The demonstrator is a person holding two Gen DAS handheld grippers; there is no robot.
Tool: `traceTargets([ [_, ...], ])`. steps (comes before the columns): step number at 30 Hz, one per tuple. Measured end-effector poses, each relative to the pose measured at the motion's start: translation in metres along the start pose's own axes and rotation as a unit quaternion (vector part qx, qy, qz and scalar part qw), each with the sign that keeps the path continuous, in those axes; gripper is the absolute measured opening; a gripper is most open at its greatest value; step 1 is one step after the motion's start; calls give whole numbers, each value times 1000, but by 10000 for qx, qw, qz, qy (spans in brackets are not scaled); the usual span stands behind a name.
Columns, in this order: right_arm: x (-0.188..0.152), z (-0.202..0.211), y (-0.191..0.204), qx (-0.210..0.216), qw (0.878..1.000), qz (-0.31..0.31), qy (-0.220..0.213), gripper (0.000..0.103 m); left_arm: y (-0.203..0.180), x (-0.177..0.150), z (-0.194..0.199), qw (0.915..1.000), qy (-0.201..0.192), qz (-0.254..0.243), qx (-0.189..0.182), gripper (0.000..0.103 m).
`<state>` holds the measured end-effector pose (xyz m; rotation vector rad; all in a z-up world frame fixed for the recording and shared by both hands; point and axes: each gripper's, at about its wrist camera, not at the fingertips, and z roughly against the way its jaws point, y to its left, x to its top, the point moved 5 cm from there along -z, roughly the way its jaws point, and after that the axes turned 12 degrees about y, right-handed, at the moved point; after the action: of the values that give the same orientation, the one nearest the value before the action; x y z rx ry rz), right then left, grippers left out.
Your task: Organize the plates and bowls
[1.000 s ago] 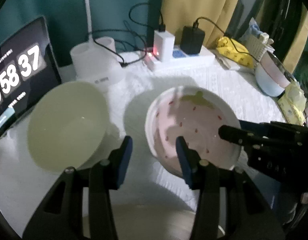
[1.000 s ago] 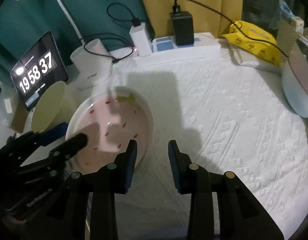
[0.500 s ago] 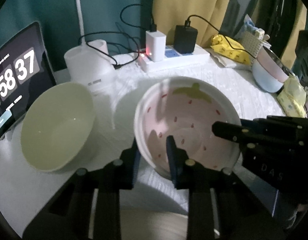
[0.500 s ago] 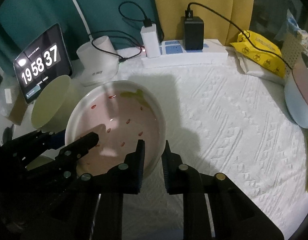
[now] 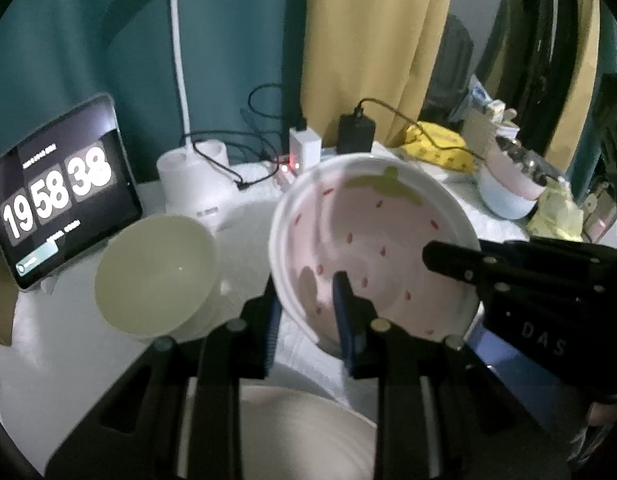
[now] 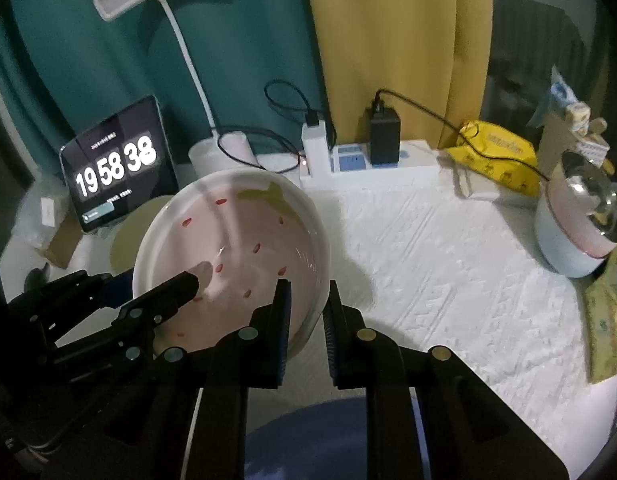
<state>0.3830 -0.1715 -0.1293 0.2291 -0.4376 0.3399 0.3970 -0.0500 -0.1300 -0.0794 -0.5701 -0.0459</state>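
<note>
Both hand-held grippers clamp the rim of the strawberry-patterned bowl (image 5: 372, 248), each with one finger inside the basin and one outside the wall. The left hand-held gripper (image 5: 308, 312) bites the bowl's near-left edge; its jaws have just been closing onto that rim and now stand narrow, pressed on it. The right hand-held gripper (image 6: 306, 316) pinches the near-right edge in the same way, its jaws likewise just closed down on the wall. The bowl hangs tilted between them, its far lip higher, lifted off the white textured worktop (image 6: 448, 280). Just left of the left hand-held gripper sits a pale green bowl (image 5: 156, 272), its rim near the held bowl's edge but apart from it. Beyond it leans a clock tablet (image 5: 56, 200), and straight ahead stand a white lamp base (image 5: 196, 176) and a power strip (image 6: 372, 168) along the far edge. To the right of the right hand-held gripper the cloth lies open up to a pink-and-blue pot (image 6: 572, 236) at the far right edge.
</note>
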Motion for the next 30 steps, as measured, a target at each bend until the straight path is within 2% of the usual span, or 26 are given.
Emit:
traceTargets([
  [14,-28,58,-4,-118,9993,-29,-357,17,-28,-18,58,9991,-380,-146,-127,25],
  [30,-76,87,-36,-179,9983,-434,-358,17,-79,-46,69,9979,-343,-488,-252,26],
])
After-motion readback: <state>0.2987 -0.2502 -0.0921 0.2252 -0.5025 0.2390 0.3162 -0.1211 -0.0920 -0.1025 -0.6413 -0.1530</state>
